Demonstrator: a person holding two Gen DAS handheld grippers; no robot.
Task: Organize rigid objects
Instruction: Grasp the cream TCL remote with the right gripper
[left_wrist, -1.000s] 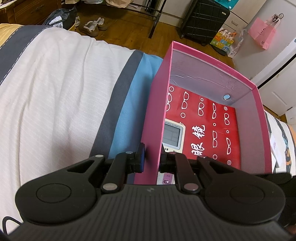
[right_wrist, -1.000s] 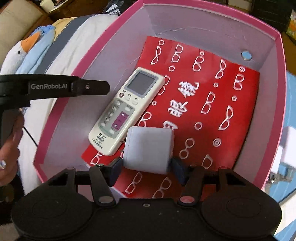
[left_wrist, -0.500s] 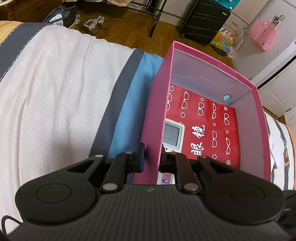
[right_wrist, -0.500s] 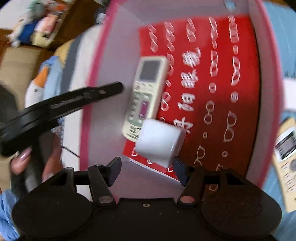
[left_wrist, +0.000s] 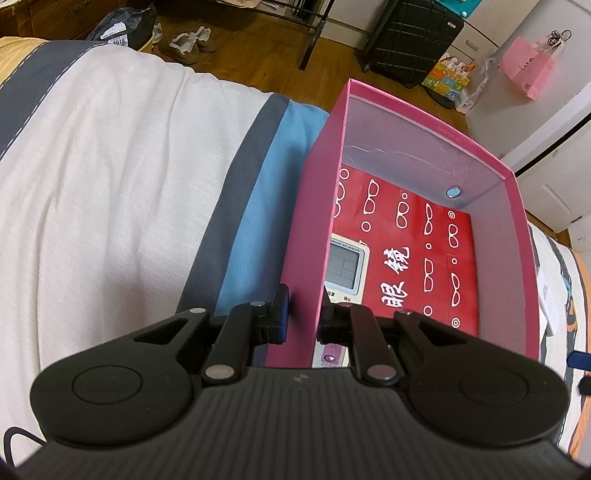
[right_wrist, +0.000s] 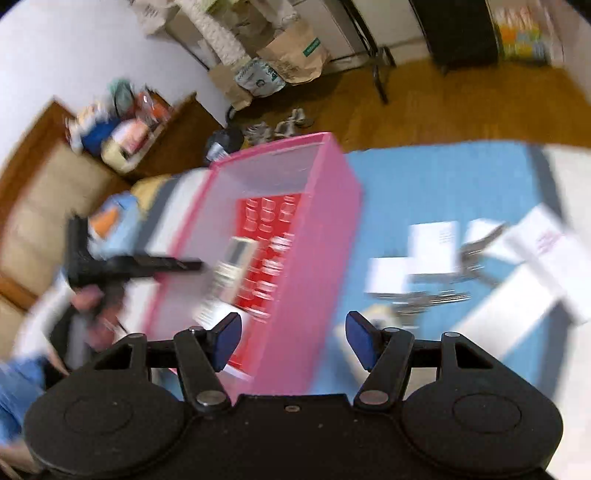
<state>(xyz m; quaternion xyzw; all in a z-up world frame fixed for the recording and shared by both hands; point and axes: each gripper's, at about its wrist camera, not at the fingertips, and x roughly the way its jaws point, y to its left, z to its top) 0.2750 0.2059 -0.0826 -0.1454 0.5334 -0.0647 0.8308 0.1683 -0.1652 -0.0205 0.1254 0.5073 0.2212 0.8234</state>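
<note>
Left hand-held gripper (left_wrist: 301, 317) clenched on the near left wall of the pink box (left_wrist: 314, 236), one pad outside the wall, one inside. The box sits on the bed (left_wrist: 110, 192), on striped bedding of white, grey and blue. Inside the box, a red sheet printed with white eyeglass shapes (left_wrist: 424, 258) covers the floor; a white remote control (left_wrist: 345, 266) lies on it against the gripped wall, its screen end pointing away, its lower part hidden behind the gripper finger. A small round blue-grey spot (left_wrist: 453, 192) shows low on the far inner wall. Right hand-held gripper (right_wrist: 293, 341) released, jaws standing wide with nothing between the blue pads; it hangs above the near right edge of the box (right_wrist: 295, 258), view heavily motion-blurred. In that view the remote (right_wrist: 232, 269) shows as a pale smear on the red sheet, and the left gripper's black body (right_wrist: 140, 264) reaches in from the left, with the person's hand (right_wrist: 96, 310) on its handle. On the blue bedding right of the box lie several white boxes and papers (right_wrist: 443, 251), too blurred to tell apart. Beyond the bed: wooden floor, a pair of shoes (left_wrist: 188, 40), a black suitcase (left_wrist: 413, 33), a pink paper bag (left_wrist: 528, 70) hanging at far right.
</note>
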